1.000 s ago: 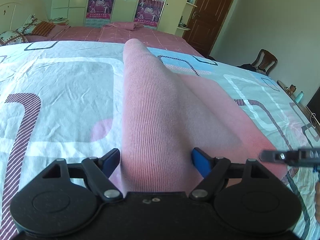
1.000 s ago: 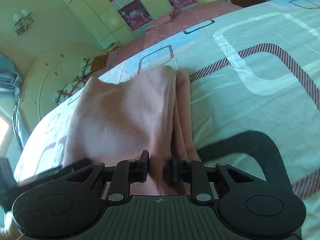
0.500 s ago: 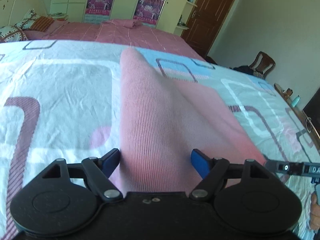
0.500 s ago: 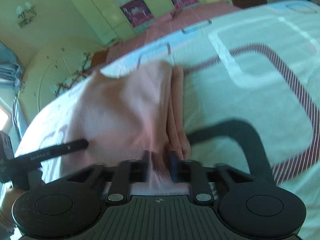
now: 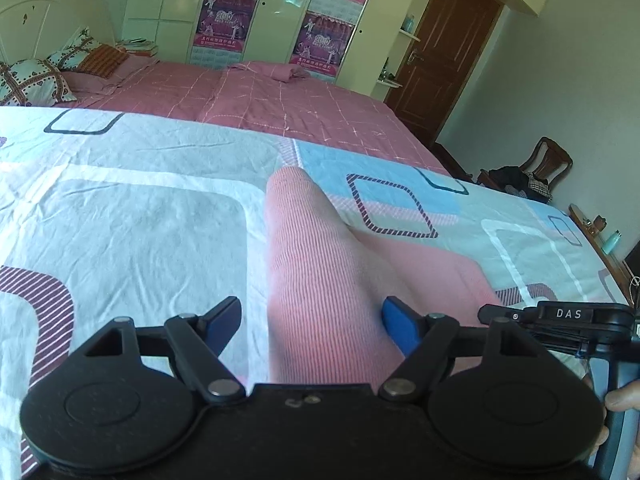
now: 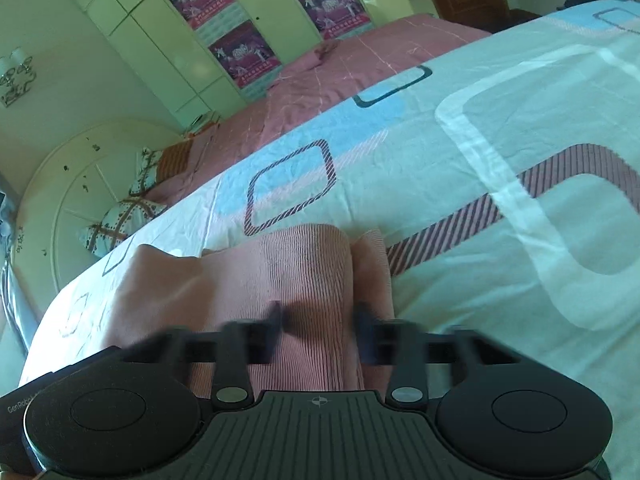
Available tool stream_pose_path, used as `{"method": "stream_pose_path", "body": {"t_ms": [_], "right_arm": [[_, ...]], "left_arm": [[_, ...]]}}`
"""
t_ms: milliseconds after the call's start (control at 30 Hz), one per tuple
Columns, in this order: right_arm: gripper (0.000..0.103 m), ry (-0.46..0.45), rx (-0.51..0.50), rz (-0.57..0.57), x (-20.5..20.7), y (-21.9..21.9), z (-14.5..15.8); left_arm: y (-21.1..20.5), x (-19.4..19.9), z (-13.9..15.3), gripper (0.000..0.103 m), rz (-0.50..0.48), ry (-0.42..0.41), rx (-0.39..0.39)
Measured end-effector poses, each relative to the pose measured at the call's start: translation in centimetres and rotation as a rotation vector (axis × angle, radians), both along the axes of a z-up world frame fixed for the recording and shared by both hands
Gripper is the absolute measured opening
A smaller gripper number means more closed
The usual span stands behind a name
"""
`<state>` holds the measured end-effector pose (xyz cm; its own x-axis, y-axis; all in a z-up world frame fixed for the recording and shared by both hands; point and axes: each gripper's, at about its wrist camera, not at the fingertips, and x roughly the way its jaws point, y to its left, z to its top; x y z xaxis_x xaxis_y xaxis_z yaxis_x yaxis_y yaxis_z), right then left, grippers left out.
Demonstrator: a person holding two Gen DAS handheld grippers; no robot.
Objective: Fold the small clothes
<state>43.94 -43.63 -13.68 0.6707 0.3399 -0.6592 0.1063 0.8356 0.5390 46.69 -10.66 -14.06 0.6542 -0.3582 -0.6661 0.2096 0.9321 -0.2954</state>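
A pink ribbed garment [image 5: 320, 264] lies partly folded on the patterned bed sheet [image 5: 140, 220]. It rises as a ridge between the blue pads [image 5: 400, 324] of my left gripper [image 5: 312, 320]. That gripper stands wide open, and a strip of sheet shows beside its left pad. One finger [image 5: 520, 314] of the right gripper reaches in from the right edge, with a person's hand [image 5: 622, 400] behind it. In the right wrist view my right gripper [image 6: 318, 320] is blurred. Its jaws are closing on a raised fold of the garment [image 6: 296, 264], and the pads lie against both sides of the fold.
A second bed with a pink checked cover [image 5: 280, 104] lies beyond the sheet, with pillows [image 5: 32, 80] at its left. Behind it stand a wardrobe with posters [image 5: 228, 12] and a brown door [image 5: 448, 48]. A chair with clothes [image 5: 532, 176] stands at the right.
Both grippers have drawn back over the bed, so the garment looks shorter and farther off. The right jaws stand wider than a second ago. A gap has opened beside the left pad.
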Motion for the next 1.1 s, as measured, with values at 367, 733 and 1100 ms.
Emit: {"method": "stream_pose_path", "body": {"t_ms": [367,733,1100], "right_arm": [[0.008,-0.043,-0.264,0.042,-1.0,1.0,0.0],[0.009,-0.159,-0.301,-0.009,-0.3,2.3,4.1],[0.008,-0.126,-0.577,0.032,2.3,6.1,-1.9]], "left_arm": [[-0.2,0.6,-1.8,0.08,0.0,0.028,-0.007],[-0.6,3.5,-0.8,0.073,0.06,0.027,-0.018],[-2.5,4.2,-3.4,0.08,0.072,0.047,0.032]]}}
